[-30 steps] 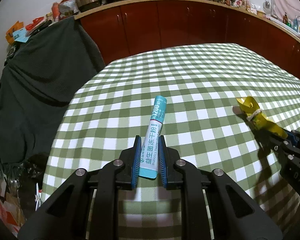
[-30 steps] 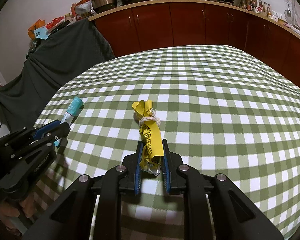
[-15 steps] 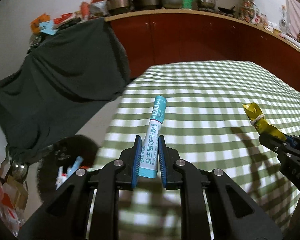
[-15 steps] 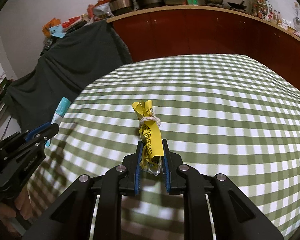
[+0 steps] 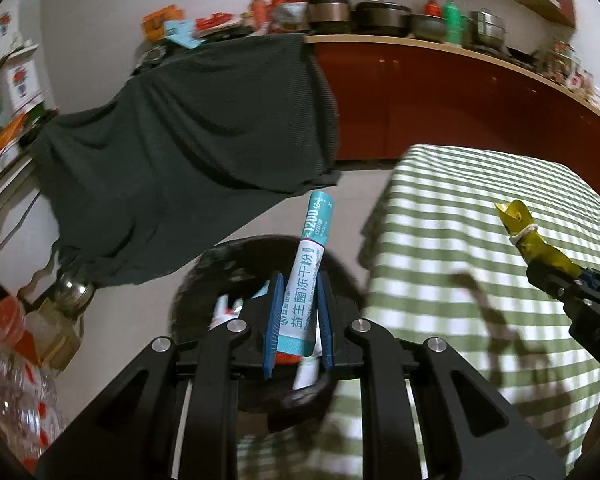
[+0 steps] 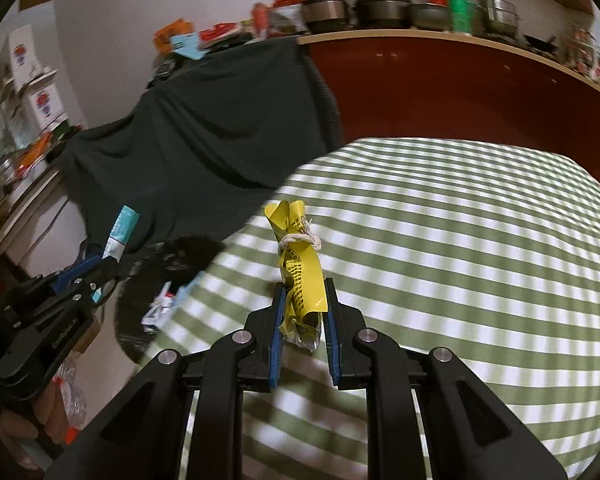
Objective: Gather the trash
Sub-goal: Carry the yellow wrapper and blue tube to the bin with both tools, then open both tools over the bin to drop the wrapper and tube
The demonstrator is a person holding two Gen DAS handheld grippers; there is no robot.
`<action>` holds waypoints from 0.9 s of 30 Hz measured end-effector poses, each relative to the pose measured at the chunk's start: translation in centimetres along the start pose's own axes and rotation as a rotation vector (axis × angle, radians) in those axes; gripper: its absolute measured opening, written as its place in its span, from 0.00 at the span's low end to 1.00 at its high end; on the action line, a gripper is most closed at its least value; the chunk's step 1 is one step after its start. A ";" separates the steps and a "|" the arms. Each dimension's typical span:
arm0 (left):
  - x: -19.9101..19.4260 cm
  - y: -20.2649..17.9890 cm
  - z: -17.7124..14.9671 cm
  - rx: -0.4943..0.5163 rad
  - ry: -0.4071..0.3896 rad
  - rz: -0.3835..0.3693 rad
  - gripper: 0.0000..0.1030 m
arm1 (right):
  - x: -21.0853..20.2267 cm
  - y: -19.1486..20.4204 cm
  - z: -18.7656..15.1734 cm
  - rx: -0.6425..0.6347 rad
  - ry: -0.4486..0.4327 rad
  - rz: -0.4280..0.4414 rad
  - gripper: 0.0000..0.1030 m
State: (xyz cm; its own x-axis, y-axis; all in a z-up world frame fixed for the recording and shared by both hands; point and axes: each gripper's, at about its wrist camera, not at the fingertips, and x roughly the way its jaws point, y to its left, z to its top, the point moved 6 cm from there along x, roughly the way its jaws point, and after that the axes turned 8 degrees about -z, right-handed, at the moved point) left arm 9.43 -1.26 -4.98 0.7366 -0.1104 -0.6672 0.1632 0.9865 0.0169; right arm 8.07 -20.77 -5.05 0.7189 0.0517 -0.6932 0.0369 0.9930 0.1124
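Note:
My left gripper (image 5: 298, 286) is shut on a teal and white sachet (image 5: 306, 276), which stands up between the blue pads. It hangs over a black trash bin (image 5: 204, 280) on the floor beside the table; wrappers lie inside the bin. My right gripper (image 6: 302, 288) is shut on a yellow wrapper (image 6: 300, 268) tied with white string, above the green checked tablecloth (image 6: 440, 240) near its left edge. In the right wrist view the left gripper (image 6: 100, 270) with the sachet (image 6: 120, 232) is at the left, next to the bin (image 6: 140, 320). The yellow wrapper (image 5: 536, 240) shows at the right in the left wrist view.
A dark cloth (image 5: 188, 144) drapes furniture behind the bin. Red cabinets (image 5: 440, 96) with pots on the counter run along the back wall. Plastic bottles and jars (image 5: 16, 340) stand on the floor at the left. The table's edge (image 5: 376, 240) is just right of the bin.
Both grippers have swung left off the table with their loads still held. The left one went from over the tablecloth to over the bin; the right one now nears the table's left edge.

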 end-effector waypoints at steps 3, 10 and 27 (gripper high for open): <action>-0.4 2.6 -0.7 -0.033 0.004 0.035 0.16 | 0.6 2.5 0.2 -0.028 0.002 0.033 0.18; 0.0 7.7 -2.2 -0.108 0.026 0.097 0.16 | 1.9 8.0 0.8 -0.090 0.004 0.090 0.18; 2.3 10.8 -2.7 -0.160 0.022 0.134 0.17 | 5.1 13.2 0.7 -0.155 0.032 0.120 0.18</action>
State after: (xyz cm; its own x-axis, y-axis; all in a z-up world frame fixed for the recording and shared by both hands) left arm 11.14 9.43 -8.36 0.7298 0.0237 -0.6833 -0.0427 0.9990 -0.0110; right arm 12.68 -7.50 -6.64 0.6894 0.1719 -0.7036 -0.1570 0.9838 0.0865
